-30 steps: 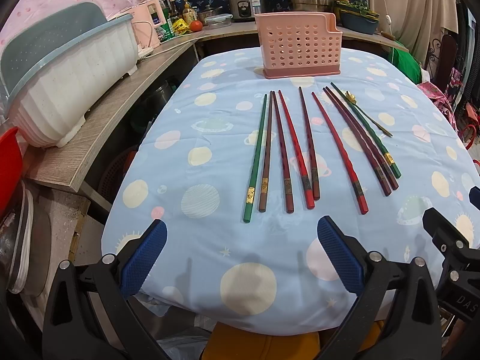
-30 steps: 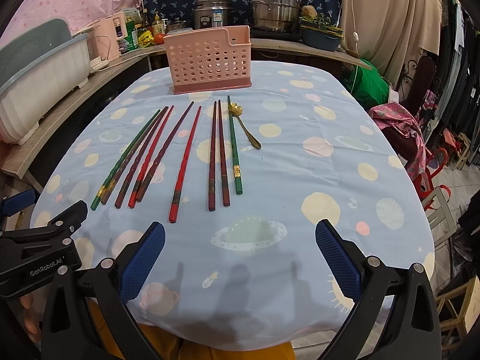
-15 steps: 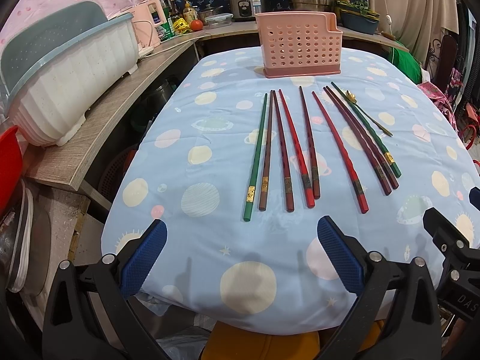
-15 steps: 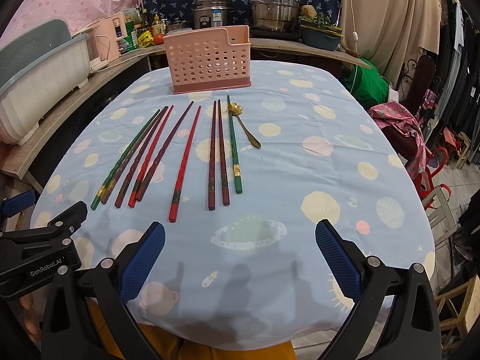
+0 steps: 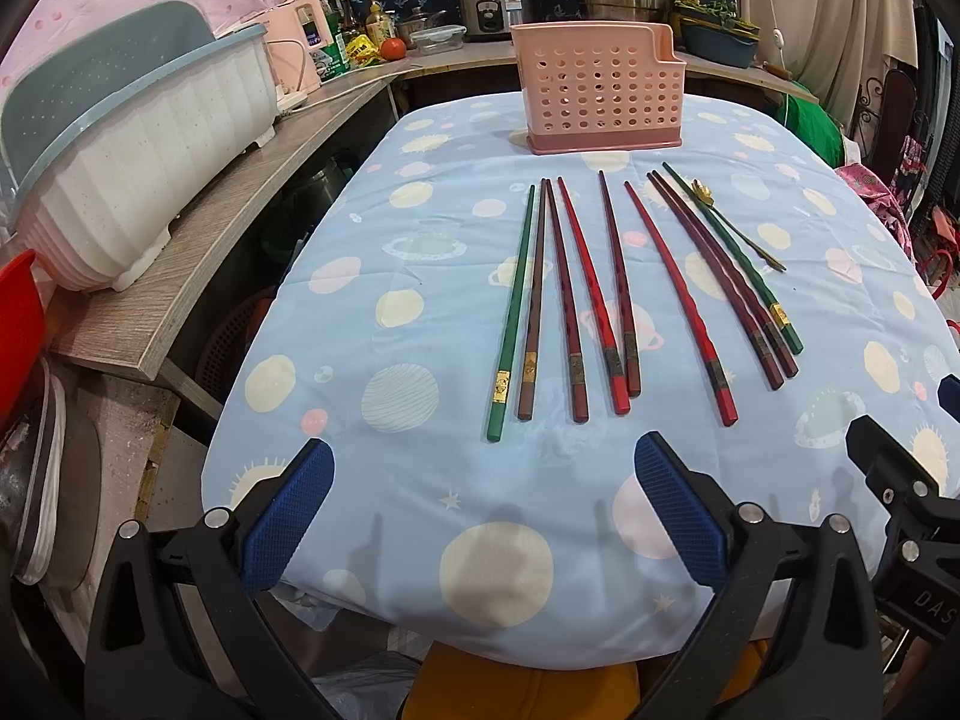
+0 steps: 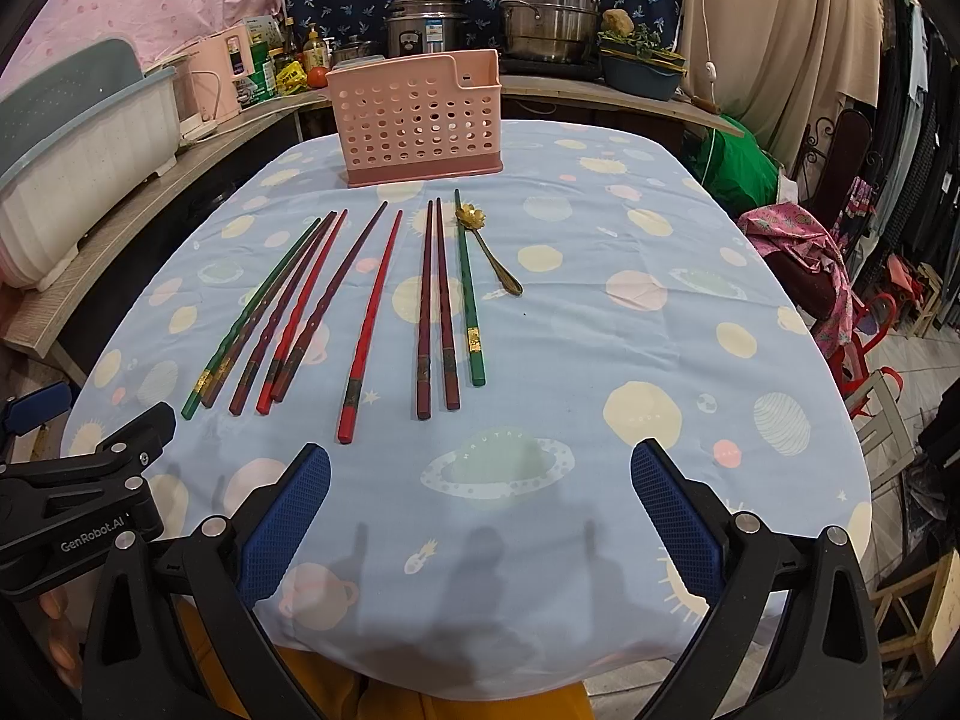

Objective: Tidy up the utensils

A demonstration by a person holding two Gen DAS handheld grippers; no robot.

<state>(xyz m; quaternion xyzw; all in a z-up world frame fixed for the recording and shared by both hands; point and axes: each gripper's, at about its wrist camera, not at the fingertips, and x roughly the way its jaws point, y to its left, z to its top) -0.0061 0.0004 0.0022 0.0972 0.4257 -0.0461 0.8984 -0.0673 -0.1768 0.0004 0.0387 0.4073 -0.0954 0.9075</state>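
Note:
Several chopsticks, green, brown and red, lie side by side on the blue planet-print tablecloth (image 5: 420,312), pointing toward a pink perforated utensil holder (image 5: 600,96) at the far end; the holder also shows in the right wrist view (image 6: 420,120). A small gold spoon (image 6: 489,249) lies beside the rightmost green chopstick (image 6: 468,294). The leftmost green chopstick (image 5: 510,318) lies apart from the rest. My left gripper (image 5: 483,516) is open and empty above the table's near edge. My right gripper (image 6: 480,516) is open and empty, to the right of the left one.
A white and teal dish rack (image 5: 132,144) sits on a wooden counter (image 5: 198,252) left of the table. Pots, bottles and a tomato (image 5: 393,48) stand on the back counter. Chairs and clothes (image 6: 804,252) are to the right of the table.

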